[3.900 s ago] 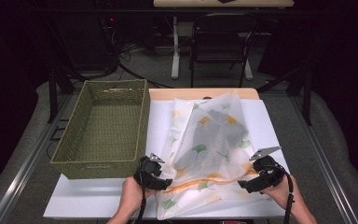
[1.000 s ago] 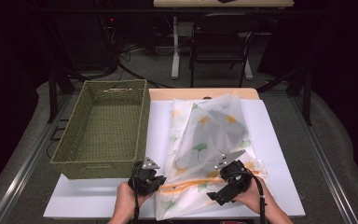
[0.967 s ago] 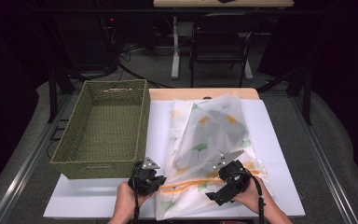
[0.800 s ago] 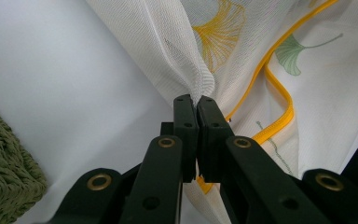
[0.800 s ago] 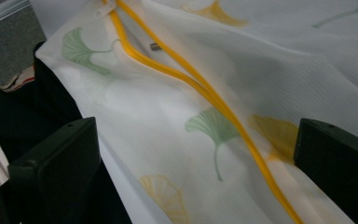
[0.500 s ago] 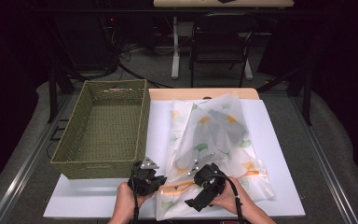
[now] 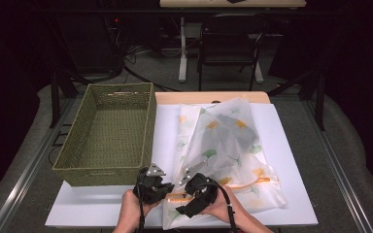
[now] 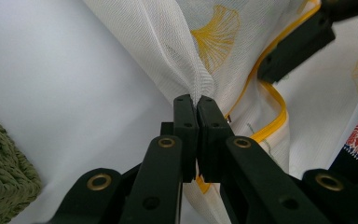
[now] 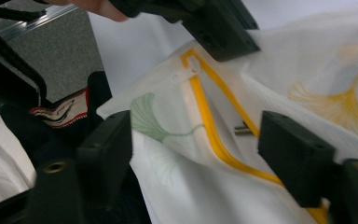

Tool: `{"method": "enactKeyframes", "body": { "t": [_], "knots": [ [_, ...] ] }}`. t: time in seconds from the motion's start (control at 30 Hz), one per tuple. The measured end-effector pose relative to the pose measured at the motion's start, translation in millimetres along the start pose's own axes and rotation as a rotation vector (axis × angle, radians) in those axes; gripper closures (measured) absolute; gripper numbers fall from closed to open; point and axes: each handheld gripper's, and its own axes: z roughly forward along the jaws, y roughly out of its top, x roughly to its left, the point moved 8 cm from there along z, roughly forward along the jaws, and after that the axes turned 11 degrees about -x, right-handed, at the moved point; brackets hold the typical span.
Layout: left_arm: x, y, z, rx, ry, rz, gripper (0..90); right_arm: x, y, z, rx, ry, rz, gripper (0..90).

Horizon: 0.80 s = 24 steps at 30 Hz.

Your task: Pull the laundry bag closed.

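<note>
Two tools are seen at the worktop's (image 7: 291,141) near edge: the left tool (image 8: 196,100) is clamped on a fold of one mesh bag (image 7: 223,145), the right tool (image 9: 193,140) has just been closing, its jaws apart astride the yellow zipper (image 9: 214,135). One green basket (image 7: 109,133) is shown by the high view at the left edge.

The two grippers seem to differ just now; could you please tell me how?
The left gripper is shut, pinching a fold of the mesh bag; the right gripper stands open, its jaws just closing, astride the bag's yellow zipper. The left sits nearer the wicker basket. Both work the bag's near edge.
</note>
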Motion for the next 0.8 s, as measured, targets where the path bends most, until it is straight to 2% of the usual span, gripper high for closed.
{"method": "enactKeyframes", "body": {
  "t": [0.2,0.3,0.53,0.7,0.8],
  "knots": [
    [-0.1,0.0,-0.1,0.000,-0.003,-0.001,88.2,1.4,3.0,12.3,0.004,0.003,0.034,52.3],
    [-1.0,0.6,0.1,-0.005,-0.007,-0.008,88.2,3.4,3.8,17.8,0.005,0.009,0.041,56.7],
    [-1.3,0.8,-0.9,-0.006,-0.014,-0.018,88.3,4.3,3.4,30.4,0.020,-0.016,0.057,64.0],
    [-1.0,0.5,-0.9,-0.006,-0.026,-0.019,88.3,4.4,5.2,36.5,0.007,-0.031,0.068,66.7],
    [-0.6,0.6,-1.2,-0.008,-0.024,-0.017,88.3,5.4,3.6,39.7,0.024,-0.041,0.084,71.4]
  ]
}}
